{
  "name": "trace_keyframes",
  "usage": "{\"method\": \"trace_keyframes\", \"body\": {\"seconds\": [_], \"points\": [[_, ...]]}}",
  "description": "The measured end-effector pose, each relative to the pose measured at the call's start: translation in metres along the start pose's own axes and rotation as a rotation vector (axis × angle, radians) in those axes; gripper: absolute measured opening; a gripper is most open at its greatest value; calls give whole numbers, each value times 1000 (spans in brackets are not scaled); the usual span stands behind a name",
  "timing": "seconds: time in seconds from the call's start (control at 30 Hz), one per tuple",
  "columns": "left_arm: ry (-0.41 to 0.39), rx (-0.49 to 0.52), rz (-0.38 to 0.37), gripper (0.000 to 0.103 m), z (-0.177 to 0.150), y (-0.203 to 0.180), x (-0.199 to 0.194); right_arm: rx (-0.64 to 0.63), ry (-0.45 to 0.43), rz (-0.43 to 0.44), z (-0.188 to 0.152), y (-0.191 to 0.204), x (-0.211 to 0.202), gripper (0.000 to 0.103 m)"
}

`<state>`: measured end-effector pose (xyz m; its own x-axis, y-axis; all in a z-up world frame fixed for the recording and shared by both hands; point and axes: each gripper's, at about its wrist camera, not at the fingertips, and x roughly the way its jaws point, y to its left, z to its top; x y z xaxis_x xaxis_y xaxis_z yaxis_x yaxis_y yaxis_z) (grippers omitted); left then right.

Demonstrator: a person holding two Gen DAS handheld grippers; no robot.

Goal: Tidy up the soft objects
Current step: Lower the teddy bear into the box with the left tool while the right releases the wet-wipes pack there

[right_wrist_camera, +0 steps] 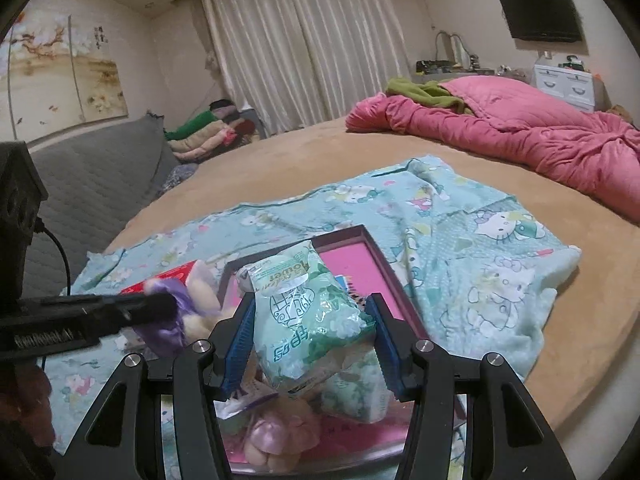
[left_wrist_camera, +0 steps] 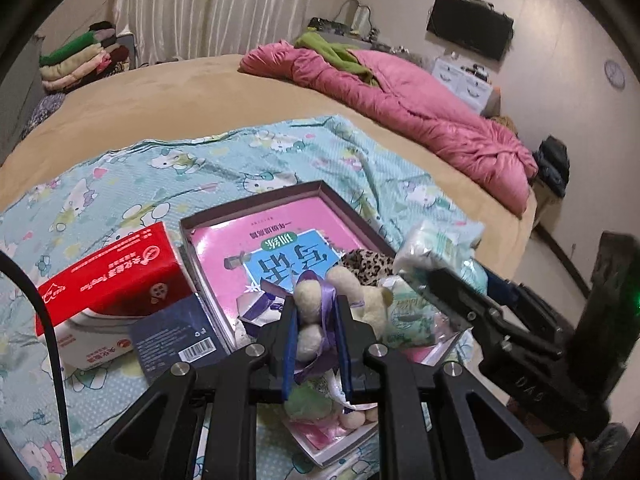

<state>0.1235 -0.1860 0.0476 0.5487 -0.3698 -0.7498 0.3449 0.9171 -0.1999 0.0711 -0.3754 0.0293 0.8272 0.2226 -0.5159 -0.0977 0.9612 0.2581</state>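
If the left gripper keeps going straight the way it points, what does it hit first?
Likely the pink book in the open box, just ahead of the left gripper holding the plush toy; depth is unclear.

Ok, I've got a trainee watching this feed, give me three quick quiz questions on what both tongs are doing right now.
1. True or false: the left tongs are shut on the plush toy.
2. What do the right tongs hold? A) red tissue box B) green tissue pack C) pink quilt
3. Fill in: the pink book lies inside an open ___ on the patterned sheet.

Key: 1 true. 2 B, the green tissue pack; the red tissue box sits on the sheet, and the pink quilt lies across the bed. 3 box.
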Motion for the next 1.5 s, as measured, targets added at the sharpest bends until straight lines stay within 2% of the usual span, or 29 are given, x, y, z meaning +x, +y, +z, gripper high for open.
{"method": "trace_keyframes", "body": {"seconds": [0.4, 0.9, 1.3, 1.5], "points": [[30, 8, 46, 18, 4, 5, 20, -24, 53, -28, -5, 4, 21, 56], [39, -13, 111, 19, 8, 20, 39, -133, 109, -95, -15, 18, 55, 56], [64, -12, 119, 20, 16, 24, 58, -132, 137, -113, -21, 10, 68, 56], [80, -26, 112, 20, 21, 28, 68, -124, 137, -95, -23, 8, 70, 59]]}}
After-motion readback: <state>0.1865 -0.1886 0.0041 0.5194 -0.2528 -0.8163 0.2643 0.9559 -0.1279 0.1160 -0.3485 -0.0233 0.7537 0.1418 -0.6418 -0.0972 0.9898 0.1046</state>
